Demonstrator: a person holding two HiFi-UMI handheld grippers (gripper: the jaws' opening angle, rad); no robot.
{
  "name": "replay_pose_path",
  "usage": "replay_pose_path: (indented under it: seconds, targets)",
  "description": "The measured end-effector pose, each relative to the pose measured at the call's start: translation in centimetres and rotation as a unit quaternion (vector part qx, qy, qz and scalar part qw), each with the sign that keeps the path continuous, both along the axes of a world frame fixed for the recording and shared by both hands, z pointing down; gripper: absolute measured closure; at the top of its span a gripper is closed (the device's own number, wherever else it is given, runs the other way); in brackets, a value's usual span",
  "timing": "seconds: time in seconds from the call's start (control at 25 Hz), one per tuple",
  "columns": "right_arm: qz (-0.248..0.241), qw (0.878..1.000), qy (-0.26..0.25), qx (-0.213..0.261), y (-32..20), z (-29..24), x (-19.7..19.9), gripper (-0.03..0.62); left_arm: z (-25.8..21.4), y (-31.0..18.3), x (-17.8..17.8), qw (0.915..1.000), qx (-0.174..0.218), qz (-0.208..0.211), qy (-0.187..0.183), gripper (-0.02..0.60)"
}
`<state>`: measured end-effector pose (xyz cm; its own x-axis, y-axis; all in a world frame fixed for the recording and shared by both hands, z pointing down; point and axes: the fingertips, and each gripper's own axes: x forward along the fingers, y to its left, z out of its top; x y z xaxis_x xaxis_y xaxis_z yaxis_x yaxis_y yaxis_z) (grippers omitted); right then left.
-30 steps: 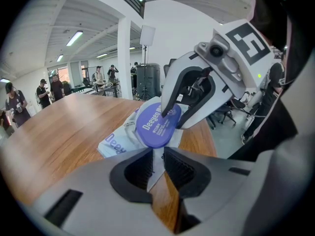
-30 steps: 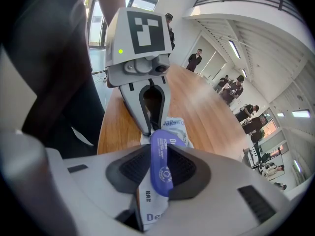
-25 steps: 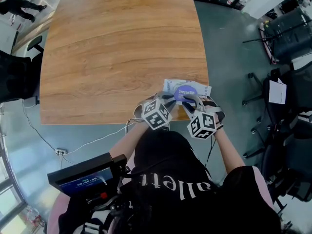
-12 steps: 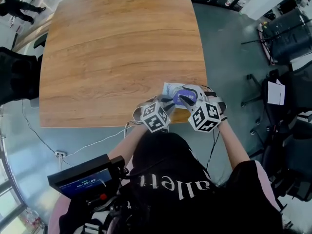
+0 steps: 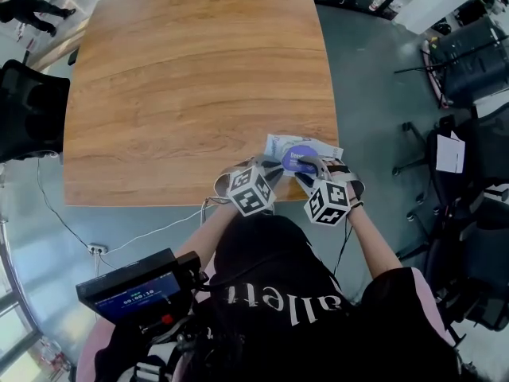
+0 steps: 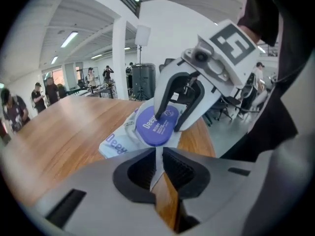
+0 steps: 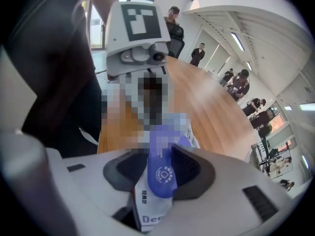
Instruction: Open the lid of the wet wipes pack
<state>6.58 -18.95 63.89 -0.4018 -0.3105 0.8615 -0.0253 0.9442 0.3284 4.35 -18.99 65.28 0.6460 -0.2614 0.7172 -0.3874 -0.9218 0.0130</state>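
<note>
From my seat at the remote station I see the white, soft plastic wet wipes pack (image 6: 115, 144) lying on the light wooden tabletop (image 5: 199, 78). It sits close to the near edge, towards the right-hand corner, just ahead of the person carrying the rig. The round purple plastic lid (image 6: 150, 130) faces up in the middle of the pack and looks flat against it in the left gripper view. The left tongs (image 6: 156, 162) are drawn together, with a thin white edge of the pack pinched between their ribbed dark pads. The right tongs (image 7: 160, 171) come in from the opposite side and point steeply down over the lid. Their jaws are opening and stand wide. The purple lid sits between them, with the printed white wrapper just below it. I cannot tell whether either pad touches the lid's rim. In the head view the two marker cubes sit side by side at the tabletop's edge, the pack just beyond them. Several people stand well apart from the tabletop at the far end of the hall.
</note>
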Motion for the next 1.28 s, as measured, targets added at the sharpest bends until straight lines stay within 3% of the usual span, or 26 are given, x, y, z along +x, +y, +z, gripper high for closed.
replay_pose_path:
  seconds: [0.08, 0.24, 0.64, 0.88, 1.08, 1.28]
  targets:
    - [0.005, 1.0, -0.008, 0.005, -0.1, -0.3, -0.1, 0.442, 0.2, 0.1, 0.2, 0.9995, 0.013, 0.023, -0.019, 0.534]
    - [-0.005, 1.0, -0.019, 0.024, 0.4, -0.7, 0.0, 0.485, 0.2, 0.2, 0.5, 0.9988, 0.009, 0.046, -0.015, 0.534]
    - [-0.023, 0.998, -0.04, 0.034, 0.4, -1.9, -0.5, 0.519, 0.4, 0.2, 0.7, 0.9981, 0.011, 0.057, -0.018, 0.535]
    - [0.034, 0.991, -0.105, 0.069, -4.4, -6.6, -1.3, 0.546, 0.4, 0.2, 0.4, 0.9982, 0.012, 0.057, -0.015, 0.535]
    - [0.079, 0.99, -0.091, 0.077, -9.7, -6.8, -0.7, 0.546, 0.4, 0.3, 0.5, 0.9983, 0.008, 0.057, -0.013, 0.535]
    - [0.128, 0.988, -0.078, 0.041, -12.9, -4.6, -0.2, 0.545, 0.3, 0.3, 0.6, 0.9984, 0.009, 0.055, -0.012, 0.535]
